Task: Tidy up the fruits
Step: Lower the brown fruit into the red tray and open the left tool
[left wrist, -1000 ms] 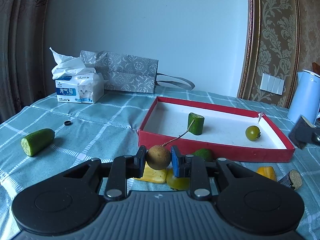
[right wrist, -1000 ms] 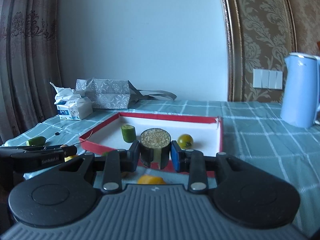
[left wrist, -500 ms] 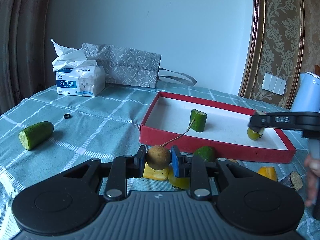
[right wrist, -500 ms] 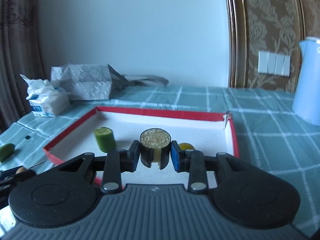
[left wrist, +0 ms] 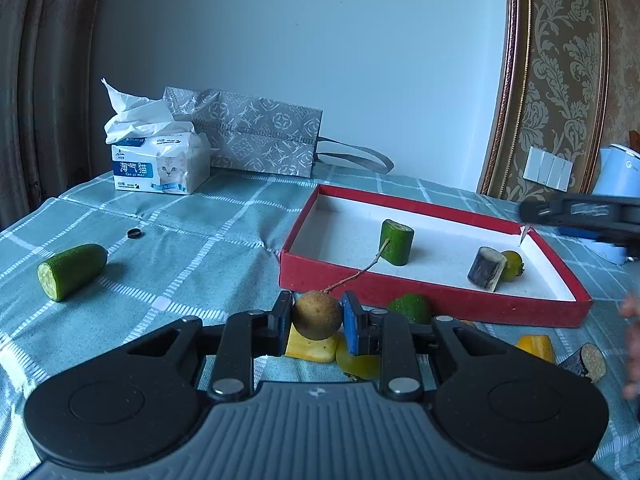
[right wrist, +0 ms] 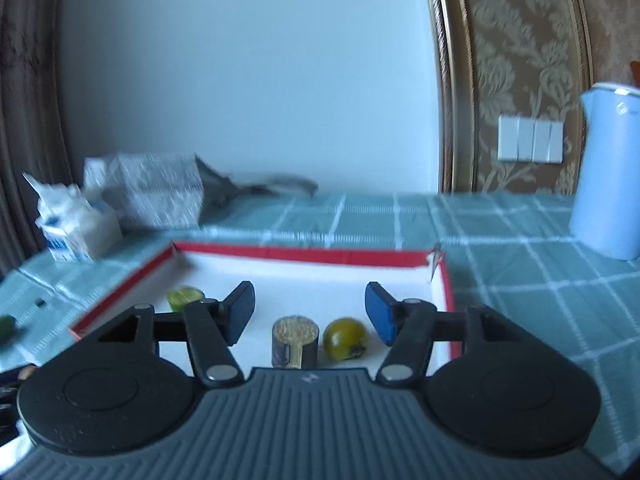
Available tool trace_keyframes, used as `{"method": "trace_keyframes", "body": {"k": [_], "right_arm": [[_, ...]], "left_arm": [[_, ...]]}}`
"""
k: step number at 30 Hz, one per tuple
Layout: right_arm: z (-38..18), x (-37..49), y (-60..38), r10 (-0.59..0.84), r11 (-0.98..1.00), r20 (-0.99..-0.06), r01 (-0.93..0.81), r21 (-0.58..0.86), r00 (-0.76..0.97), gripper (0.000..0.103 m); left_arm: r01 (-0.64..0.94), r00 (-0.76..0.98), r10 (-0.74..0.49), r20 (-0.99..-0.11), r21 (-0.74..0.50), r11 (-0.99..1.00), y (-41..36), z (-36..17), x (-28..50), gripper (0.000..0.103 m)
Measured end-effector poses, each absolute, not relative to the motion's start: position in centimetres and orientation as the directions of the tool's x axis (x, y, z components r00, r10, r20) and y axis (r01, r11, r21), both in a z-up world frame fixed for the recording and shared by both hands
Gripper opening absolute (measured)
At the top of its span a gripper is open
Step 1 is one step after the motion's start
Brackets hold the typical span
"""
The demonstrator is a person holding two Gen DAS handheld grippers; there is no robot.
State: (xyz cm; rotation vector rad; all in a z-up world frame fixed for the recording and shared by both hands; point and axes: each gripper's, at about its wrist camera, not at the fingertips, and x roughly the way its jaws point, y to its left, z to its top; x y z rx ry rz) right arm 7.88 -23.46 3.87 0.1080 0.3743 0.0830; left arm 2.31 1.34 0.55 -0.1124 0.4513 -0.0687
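Checked tablecloth (left wrist: 200, 248), tissue pack (left wrist: 160, 164), kettle (right wrist: 608, 172) around tray (left wrist: 400, 202).

Matt checked cloth (left wrist: 208, 240) under a red cardboard tray (left wrist: 400, 288).

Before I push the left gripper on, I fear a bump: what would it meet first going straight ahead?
Probably the near wall of the red cardboard tray, just beyond the held brown stemmed fruit; depth is unclear.

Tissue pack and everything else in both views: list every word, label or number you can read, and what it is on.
"淘气猫": blue label on the tissue pack, beside a kitten picture.
Small Latin line under it: too small to read.
Logo on the kettle: too small to read.
Small mark on the left gripper body: a sign, no letters.
Right wrist view: everything is too blurred to read.
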Motion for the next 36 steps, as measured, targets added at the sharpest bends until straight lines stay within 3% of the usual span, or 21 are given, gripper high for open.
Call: {"method": "trace_keyframes", "body": {"k": [4, 16, 24, 36], "right_arm": [[4.6, 3.7, -25.0, 0.113, 0.985, -0.283, -0.071, 0.157, 0.952, 0.072], [1.5, -5.7, -29.3, -0.031, 0.987, -0.184, 0.058, 0.147, 0.983, 0.072], [1.1, -5.5, -29.5, 0.001, 0.986, -0.181, 0.029, 0.164, 0.984, 0.072], [1.5, -5.9, -30.4, 0.017, 0.973, -0.152, 0.019, 0.230, 0.988, 0.072]], "left_arm": [[0.045, 0.905, -0.091, -0.416, -0.119, 0.992, 1.3, 0.7, 2.1, 0.026], [0.020, 0.916, -0.049, -0.399, -0.077, 0.997, 0.7, 0.7, 1.9, 0.026], [-0.010, 0.923, -0.002, -0.385, -0.029, 1.000, -0.1, 1.4, 1.6, 0.026], [0.049, 0.931, -0.031, -0.365, 0.041, 0.998, -4.6, 4.4, 4.6, 0.026]]}}
